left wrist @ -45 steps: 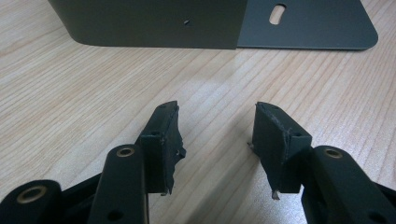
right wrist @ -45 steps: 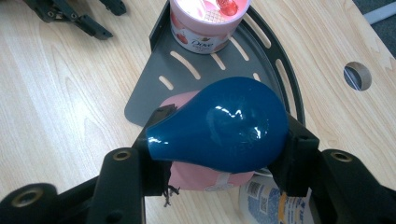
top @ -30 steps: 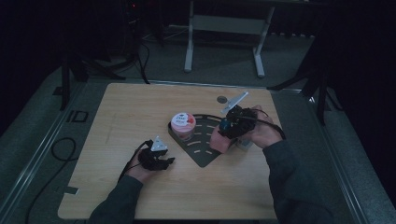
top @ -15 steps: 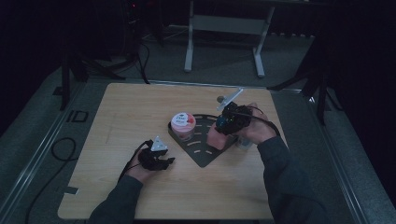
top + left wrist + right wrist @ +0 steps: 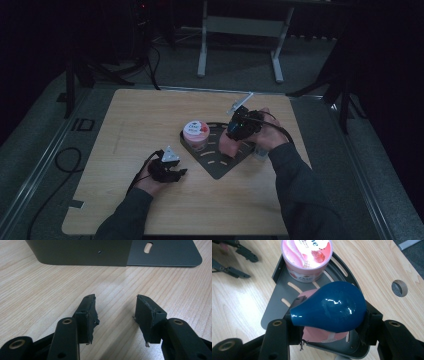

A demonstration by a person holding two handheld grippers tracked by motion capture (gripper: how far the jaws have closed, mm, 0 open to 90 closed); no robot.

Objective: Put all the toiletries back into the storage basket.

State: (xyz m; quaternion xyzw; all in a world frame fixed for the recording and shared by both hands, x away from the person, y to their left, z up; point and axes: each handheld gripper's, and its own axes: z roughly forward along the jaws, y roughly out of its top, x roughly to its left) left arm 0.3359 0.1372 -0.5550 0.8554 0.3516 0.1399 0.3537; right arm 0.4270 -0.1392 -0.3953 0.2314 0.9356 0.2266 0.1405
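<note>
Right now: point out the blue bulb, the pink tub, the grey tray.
blue bulb (image 5: 332, 306), right gripper view, its round body.
pink tub (image 5: 307, 250), right gripper view, lid top.
grey tray (image 5: 274, 315), right gripper view, bare floor.

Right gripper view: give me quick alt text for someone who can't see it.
The right tool grips a glossy blue bulb-shaped object above a pink item on a grey slotted corner tray. A pink strawberry-print tub stands at the tray's far end, on a light wooden table.

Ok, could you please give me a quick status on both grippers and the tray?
Left gripper open, empty, low over the table. Right gripper shut on blue bulb, above grey tray. Pink tub and pink object occupy the tray.
</note>
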